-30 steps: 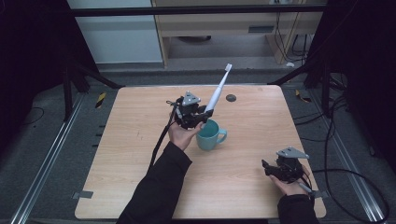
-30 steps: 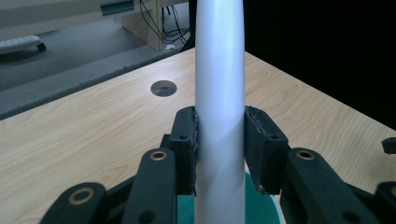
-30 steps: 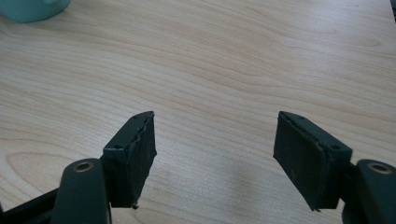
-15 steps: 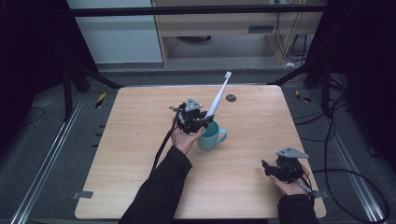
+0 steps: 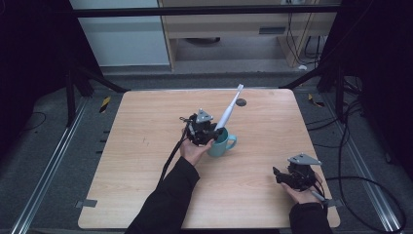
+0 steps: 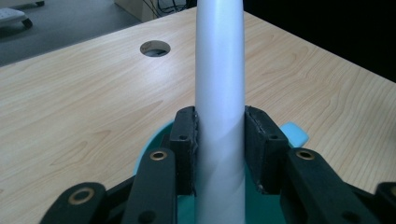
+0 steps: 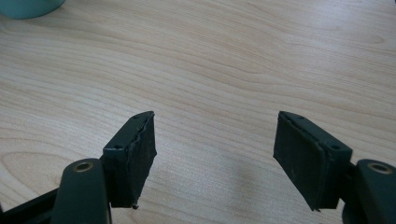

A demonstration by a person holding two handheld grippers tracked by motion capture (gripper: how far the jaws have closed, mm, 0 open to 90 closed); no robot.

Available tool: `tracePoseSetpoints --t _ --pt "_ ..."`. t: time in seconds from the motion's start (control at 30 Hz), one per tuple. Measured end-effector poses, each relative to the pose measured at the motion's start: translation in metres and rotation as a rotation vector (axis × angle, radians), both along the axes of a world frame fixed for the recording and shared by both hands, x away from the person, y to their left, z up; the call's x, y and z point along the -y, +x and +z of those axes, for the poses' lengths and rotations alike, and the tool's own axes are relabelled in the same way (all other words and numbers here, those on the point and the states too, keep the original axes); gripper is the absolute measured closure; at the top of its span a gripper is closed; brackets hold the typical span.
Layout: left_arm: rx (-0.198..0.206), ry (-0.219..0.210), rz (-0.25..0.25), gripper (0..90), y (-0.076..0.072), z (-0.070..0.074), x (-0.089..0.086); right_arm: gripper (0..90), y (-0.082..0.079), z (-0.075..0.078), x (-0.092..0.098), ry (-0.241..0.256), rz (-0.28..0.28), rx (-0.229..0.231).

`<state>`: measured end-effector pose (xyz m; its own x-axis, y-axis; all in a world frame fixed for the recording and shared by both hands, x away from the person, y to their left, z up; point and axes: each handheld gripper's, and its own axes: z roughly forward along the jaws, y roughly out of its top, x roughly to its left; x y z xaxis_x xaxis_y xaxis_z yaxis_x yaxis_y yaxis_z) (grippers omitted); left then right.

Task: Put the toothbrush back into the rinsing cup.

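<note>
A teal mug (image 5: 221, 143) stands near the middle of the wooden table (image 5: 146, 161). A white electric toothbrush (image 5: 229, 110) leans up and to the right, its lower end inside the mug. My left gripper (image 5: 210, 132) is shut on the toothbrush handle (image 6: 219, 116) just above the mug rim (image 6: 148, 154); both black pads press against the white shaft. My right gripper (image 5: 278, 176) rests low at the table's front right, open, with bare wood between its jaws (image 7: 215, 158). The mug's base (image 7: 28, 7) shows at the top left of the right gripper view.
A round cable hole (image 5: 241, 102) sits in the table's far side, also seen as a hole (image 6: 155, 48) in the left gripper view. Cables trail on the floor at the right. A wooden shelf unit (image 5: 243, 29) stands beyond the table.
My left gripper has come down and toward the mug with the toothbrush, whose lower end now sits in the mug. The right gripper has stayed put.
</note>
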<state>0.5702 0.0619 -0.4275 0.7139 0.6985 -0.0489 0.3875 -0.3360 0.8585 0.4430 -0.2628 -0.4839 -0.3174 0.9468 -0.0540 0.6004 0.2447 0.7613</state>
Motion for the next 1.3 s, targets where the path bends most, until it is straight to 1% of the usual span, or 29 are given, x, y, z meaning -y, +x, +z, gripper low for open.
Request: tracePoseSetpoints --t 0.07,0.13,0.2,0.27,0.3,0.37,0.5,0.7,0.8,1.0,1.1,1.13,1.17,1.3 --pt "-0.001 0.004 -0.004 66.0 -0.001 0.001 0.001 29.5 0.0 0.0 0.0 0.0 0.0 0.0" --pt "0.01 0.013 0.001 66.0 -0.002 0.0 0.002 29.5 0.0 0.0 0.0 0.0 -0.001 -0.001" --pt "0.005 0.014 0.009 66.0 -0.001 -0.002 0.002 29.5 0.0 0.0 0.0 0.001 -0.002 -0.002" --pt "-0.001 0.027 0.008 66.0 -0.001 -0.004 0.003 29.5 0.0 0.0 0.0 0.0 0.0 -0.002" --pt "-0.011 0.029 0.003 66.0 0.0 -0.006 0.003 29.5 0.0 0.0 0.0 -0.001 -0.001 -0.001" --pt "-0.012 0.031 0.003 66.0 0.0 -0.006 0.003 29.5 0.0 0.0 0.0 -0.004 0.002 0.0" --pt "-0.018 0.02 0.007 65.9 0.0 -0.008 0.002 29.5 0.0 0.0 -0.001 0.001 0.001 -0.004" --pt "-0.038 0.02 0.003 65.8 0.001 -0.01 0.002 29.3 0.0 -0.001 -0.001 -0.003 0.002 -0.006" --pt "-0.044 0.01 0.001 65.7 0.001 -0.011 0.0 29.3 0.0 0.0 -0.001 -0.002 0.002 -0.006" --pt "-0.046 0.021 -0.001 65.0 -0.001 -0.012 -0.001 29.2 0.0 0.0 -0.001 -0.004 0.001 -0.005" --pt "-0.039 0.016 0.003 62.8 -0.003 -0.011 -0.003 29.1 0.0 0.0 -0.001 -0.001 -0.001 -0.006" --pt "-0.034 0.013 0.004 60.1 -0.005 -0.008 -0.005 29.1 0.0 0.0 -0.001 -0.002 0.002 -0.005" --pt "-0.034 0.013 0.004 59.6 -0.005 -0.008 -0.005 29.1 0.0 0.0 -0.001 -0.002 0.002 -0.005" --pt "-0.012 0.009 0.001 56.1 -0.012 0.002 -0.01 28.9 0.0 0.0 -0.001 -0.006 0.002 -0.002"
